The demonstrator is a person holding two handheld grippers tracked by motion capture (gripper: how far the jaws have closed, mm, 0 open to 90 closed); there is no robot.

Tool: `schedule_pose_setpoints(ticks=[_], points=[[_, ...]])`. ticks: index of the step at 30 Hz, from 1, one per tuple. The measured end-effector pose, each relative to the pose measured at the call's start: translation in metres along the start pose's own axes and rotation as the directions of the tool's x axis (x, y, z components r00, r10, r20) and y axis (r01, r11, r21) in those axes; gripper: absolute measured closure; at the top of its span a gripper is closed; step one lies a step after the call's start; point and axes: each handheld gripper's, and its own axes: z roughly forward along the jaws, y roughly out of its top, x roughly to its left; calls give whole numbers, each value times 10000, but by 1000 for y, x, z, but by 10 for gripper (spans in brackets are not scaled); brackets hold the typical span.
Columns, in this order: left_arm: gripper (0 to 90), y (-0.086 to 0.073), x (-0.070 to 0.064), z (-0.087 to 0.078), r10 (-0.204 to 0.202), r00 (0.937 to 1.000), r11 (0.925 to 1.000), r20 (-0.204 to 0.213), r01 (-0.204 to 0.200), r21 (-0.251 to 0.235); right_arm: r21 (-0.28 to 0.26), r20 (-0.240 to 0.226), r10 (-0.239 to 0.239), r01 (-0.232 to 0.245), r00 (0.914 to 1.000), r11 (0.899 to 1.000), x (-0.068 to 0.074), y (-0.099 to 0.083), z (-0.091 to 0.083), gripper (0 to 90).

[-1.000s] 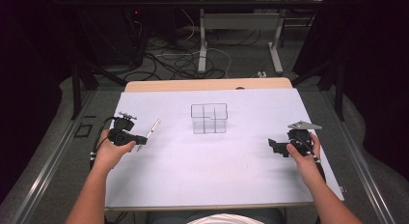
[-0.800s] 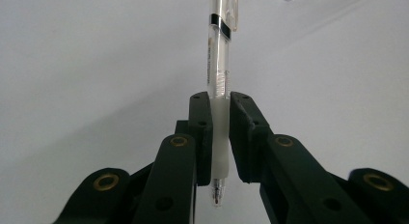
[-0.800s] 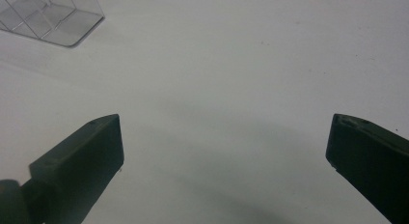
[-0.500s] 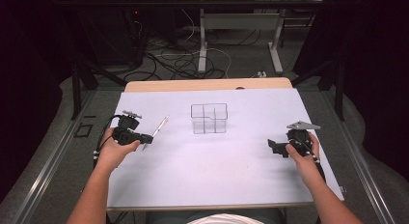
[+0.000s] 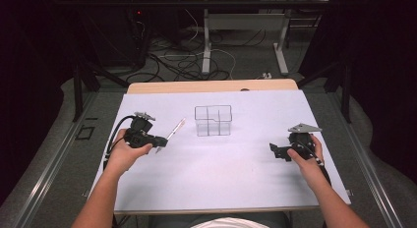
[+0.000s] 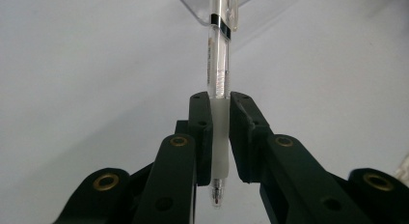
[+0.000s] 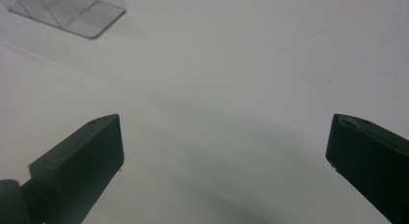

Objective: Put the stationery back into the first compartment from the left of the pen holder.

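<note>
A clear pen (image 5: 173,131) (image 6: 218,79) is clamped between the jaws of my left gripper (image 5: 162,142) (image 6: 220,137), shut on its white grip, writing tip toward the camera and far end pointing at the clear divided box (image 5: 213,120) (image 6: 214,4). The pen is held above the white table at the left, apart from the box. My right gripper (image 5: 273,150) (image 7: 224,147) rests at the right side of the table with its jaws wide open and nothing between them. The clear box (image 7: 67,9) shows at the upper left of the right gripper view.
The white sheet (image 5: 221,179) covers the table, with a wooden strip (image 5: 211,85) along its far edge. Beyond the table are cables (image 5: 187,61) and desk legs (image 5: 206,41) on the floor.
My left gripper has carried the pen slightly right and toward the clear box. The right gripper has stayed in place.
</note>
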Motion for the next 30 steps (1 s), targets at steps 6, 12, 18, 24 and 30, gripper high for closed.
schedule_pose_setpoints(ticks=[6, 12, 18, 24, 30], points=[[801, 4, -15, 14, 304, 9981, 9994, 533, -312, 147, -218, -206, -435, 431, 9988, 9988, 13, 6, -1, 0], [801, 8, -32, 27, 682, 9938, 9970, 873, -711, 308, -253, -303, -1145, 1137, 9930, 9932, 33, 14, -3, 0], [801, 10, -44, 39, 851, 9898, 9946, 1146, -913, 496, -139, -436, -2507, 2503, 9671, 9681, 53, 17, -2, 15], [801, 10, -50, 48, 794, 9877, 9946, 1347, -876, 557, -877, -752, -3394, 3329, 9376, 9389, 66, 20, -8, 159], [801, 10, -53, 53, 822, 9871, 9934, 1373, -922, 678, -1446, -997, -4832, 4678, 8698, 8720, 85, 23, -13, 295]])
